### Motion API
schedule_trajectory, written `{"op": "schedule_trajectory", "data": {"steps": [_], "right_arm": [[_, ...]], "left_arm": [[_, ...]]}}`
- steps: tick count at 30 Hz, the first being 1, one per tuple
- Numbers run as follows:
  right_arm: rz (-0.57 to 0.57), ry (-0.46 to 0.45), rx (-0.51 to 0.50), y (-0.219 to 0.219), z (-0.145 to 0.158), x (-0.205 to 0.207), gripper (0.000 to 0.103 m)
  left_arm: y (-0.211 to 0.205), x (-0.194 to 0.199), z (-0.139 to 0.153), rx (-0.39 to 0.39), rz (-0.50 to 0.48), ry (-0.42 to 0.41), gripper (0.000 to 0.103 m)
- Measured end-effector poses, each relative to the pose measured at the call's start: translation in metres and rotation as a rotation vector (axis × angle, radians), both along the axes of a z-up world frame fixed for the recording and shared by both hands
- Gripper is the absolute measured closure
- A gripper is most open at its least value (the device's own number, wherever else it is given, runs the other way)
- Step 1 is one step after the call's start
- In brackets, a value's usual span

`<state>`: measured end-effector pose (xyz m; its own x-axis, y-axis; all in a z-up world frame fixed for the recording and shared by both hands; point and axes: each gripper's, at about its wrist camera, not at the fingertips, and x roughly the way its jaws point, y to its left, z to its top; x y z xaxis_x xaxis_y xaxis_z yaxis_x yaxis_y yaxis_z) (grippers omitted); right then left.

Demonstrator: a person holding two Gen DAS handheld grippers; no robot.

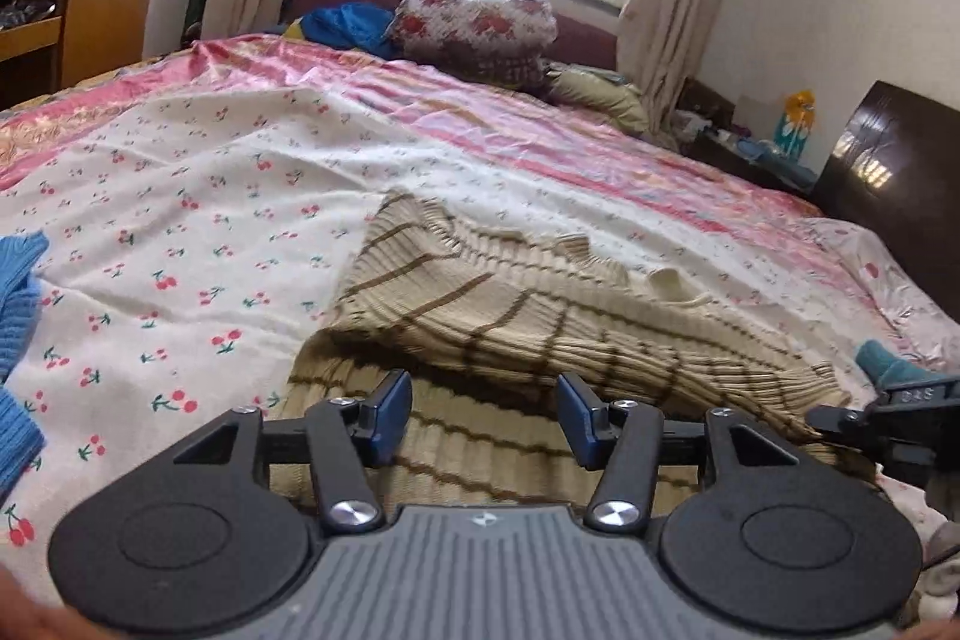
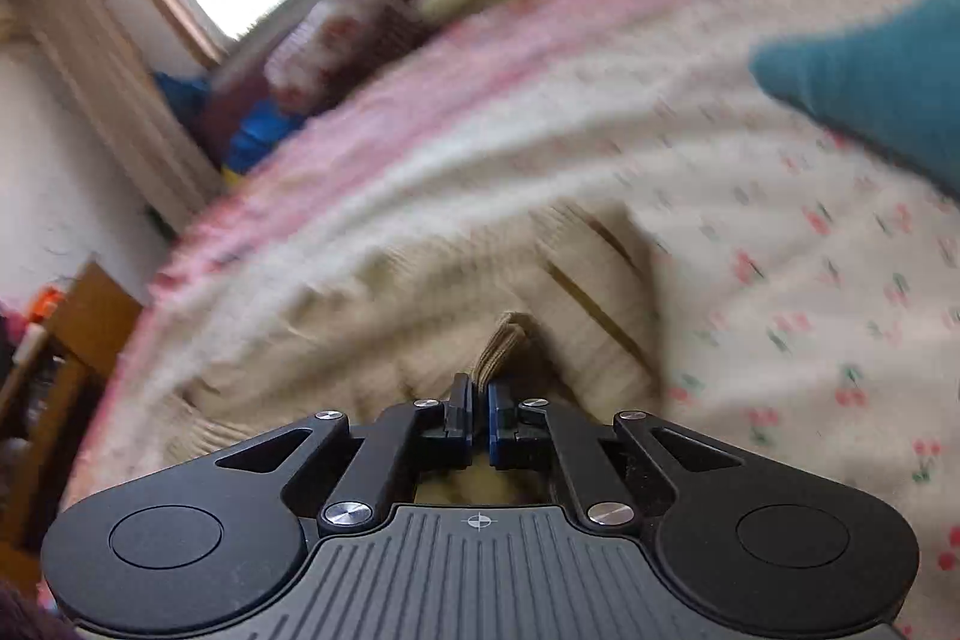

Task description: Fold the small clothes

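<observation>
A beige ribbed sweater with brown stripes (image 1: 528, 304) lies on the cherry-print sheet, its right part folded over toward the middle. My left gripper (image 1: 485, 403) is open just above the sweater's near edge, holding nothing. My right gripper (image 2: 478, 394) is shut on a bunched edge of the same sweater (image 2: 504, 340) and holds it lifted; the right wrist view is motion-blurred. Part of the right gripper also shows at the right edge of the left wrist view (image 1: 888, 418).
A blue knit garment (image 1: 18, 316) lies at the left of the bed. A teal garment (image 2: 876, 82) lies to the right. A floral folded quilt (image 1: 474, 22) and pillows sit at the bed's far side under the window. A wooden desk (image 1: 78, 16) stands left, a dark headboard (image 1: 900, 196) right.
</observation>
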<state>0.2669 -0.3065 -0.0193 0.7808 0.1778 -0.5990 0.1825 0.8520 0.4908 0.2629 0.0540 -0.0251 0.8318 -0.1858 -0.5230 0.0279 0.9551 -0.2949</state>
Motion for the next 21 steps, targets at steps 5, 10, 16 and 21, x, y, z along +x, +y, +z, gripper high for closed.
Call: {"op": "schedule_trajectory", "data": {"steps": [5, 10, 16, 21], "right_arm": [[0.005, -0.045, -0.036, 0.005, 0.009, -0.001, 0.098], [0.013, -0.009, -0.123, 0.015, 0.011, 0.008, 0.092], [0.001, 0.013, -0.157, 0.011, 0.011, -0.001, 0.092], [0.006, -0.033, -0.232, 0.015, 0.025, -0.007, 0.092]], "left_arm": [[0.005, 0.004, -0.002, 0.013, 0.025, -0.001, 0.046], [0.012, 0.014, -0.008, 0.038, 0.061, 0.042, 0.045], [0.015, 0.011, -0.004, 0.025, 0.059, 0.023, 0.045], [0.018, 0.009, 0.0, 0.037, 0.085, -0.002, 0.045]]}}
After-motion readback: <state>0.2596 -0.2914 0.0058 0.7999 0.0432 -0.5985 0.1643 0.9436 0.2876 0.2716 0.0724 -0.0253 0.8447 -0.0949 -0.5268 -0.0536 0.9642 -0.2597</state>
